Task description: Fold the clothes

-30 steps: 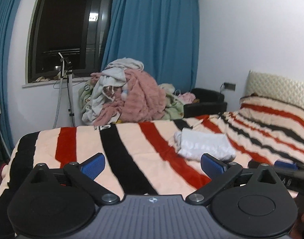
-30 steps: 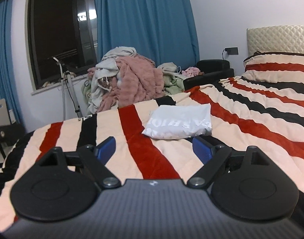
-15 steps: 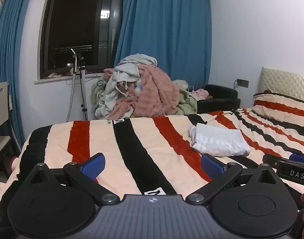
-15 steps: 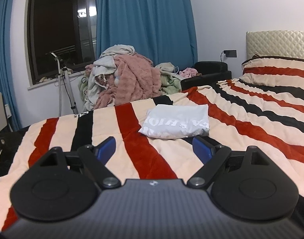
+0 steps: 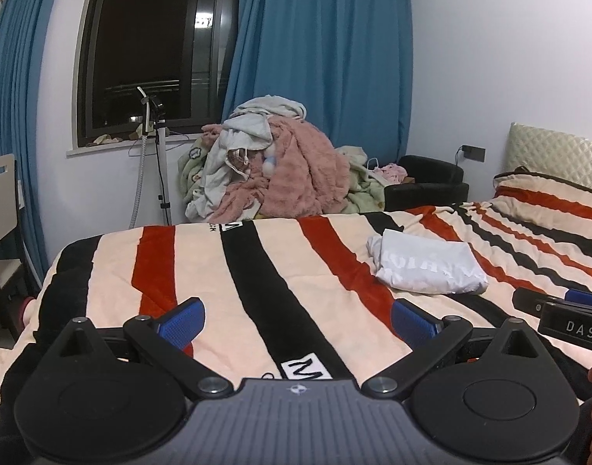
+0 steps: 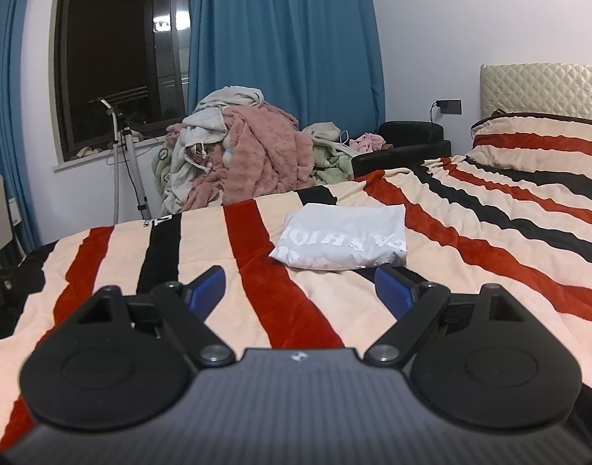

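A white garment with silver lettering (image 5: pixel 427 267) lies folded into a flat rectangle on the striped bed; it also shows in the right wrist view (image 6: pixel 344 240). My left gripper (image 5: pixel 297 319) is open and empty, held above the bed to the left of the garment. My right gripper (image 6: pixel 299 290) is open and empty, held just in front of the garment's near edge. The right gripper's fingers also show in the left wrist view (image 5: pixel 559 304) at the right edge.
The bed has a blanket (image 5: pixel 257 271) striped cream, red and black, with a pillow (image 6: pixel 536 143) and a quilted headboard (image 6: pixel 544 85) at the right. A heap of unfolded clothes (image 5: pixel 268 166) stands beyond the bed under the window. A white stand (image 5: pixel 156 155) and a black armchair (image 5: pixel 427 182) flank it.
Both grippers have drawn back and risen from the bed. The folded garment now sits farther off in both views. Both grippers stay open.
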### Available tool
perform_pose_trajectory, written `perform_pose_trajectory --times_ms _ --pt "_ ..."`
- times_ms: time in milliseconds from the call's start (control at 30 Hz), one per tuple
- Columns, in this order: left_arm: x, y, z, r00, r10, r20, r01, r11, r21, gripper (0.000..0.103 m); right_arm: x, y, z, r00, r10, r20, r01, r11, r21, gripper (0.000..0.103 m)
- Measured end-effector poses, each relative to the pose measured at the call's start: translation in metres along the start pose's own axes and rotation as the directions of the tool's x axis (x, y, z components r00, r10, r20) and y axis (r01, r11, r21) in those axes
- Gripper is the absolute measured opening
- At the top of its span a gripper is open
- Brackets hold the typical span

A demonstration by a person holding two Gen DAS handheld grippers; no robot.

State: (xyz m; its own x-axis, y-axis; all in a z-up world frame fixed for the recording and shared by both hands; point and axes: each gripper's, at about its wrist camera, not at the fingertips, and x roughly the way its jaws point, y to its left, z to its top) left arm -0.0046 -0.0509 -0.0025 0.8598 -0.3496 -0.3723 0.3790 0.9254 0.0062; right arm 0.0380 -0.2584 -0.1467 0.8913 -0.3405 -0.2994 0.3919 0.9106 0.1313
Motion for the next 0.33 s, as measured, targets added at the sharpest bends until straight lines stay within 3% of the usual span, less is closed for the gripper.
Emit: perform_pose_trajectory --times_ms 333 --pt "-0.0001 0.0061 -0.0020 1.000 0.015 -0.019 -0.016 0.999 -0.039 0.103 -0.0011 0.0029 -0.0003 1.000 -0.002 -0.001 0.002 1.000 -0.006 0.085"
